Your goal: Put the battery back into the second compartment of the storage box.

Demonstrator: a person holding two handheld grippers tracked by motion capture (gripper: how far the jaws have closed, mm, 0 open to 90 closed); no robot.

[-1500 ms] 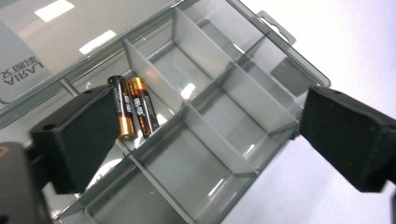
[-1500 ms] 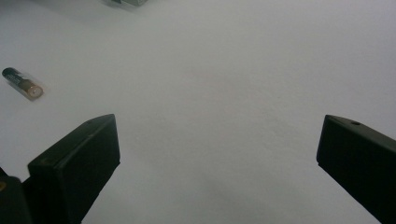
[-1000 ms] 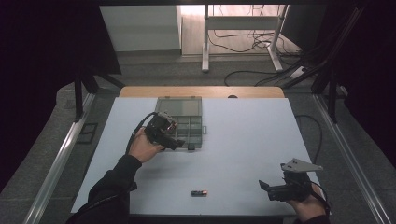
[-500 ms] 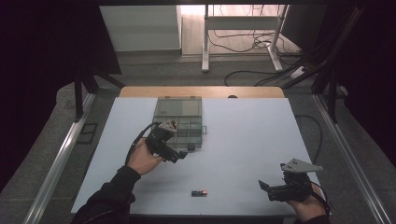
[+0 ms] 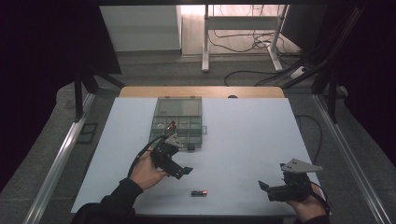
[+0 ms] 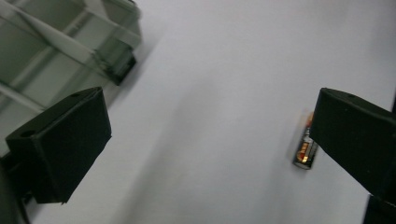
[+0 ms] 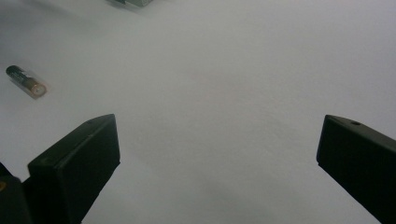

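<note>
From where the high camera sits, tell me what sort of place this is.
Probably a lab or workshop recording bench: a white table in a metal frame, loose cables across the floor behind, and a clear parts box with a battery nearby.

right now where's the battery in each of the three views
High view: the battery lies on the white table, near the front edge, between the left gripper and the right gripper.
Left gripper view: at the right, partly behind the right-hand jaw.
Right gripper view: upper left, beyond the left-hand jaw.
Shared landmark: the clear compartment box, whose corner shows in both gripper views.
</note>
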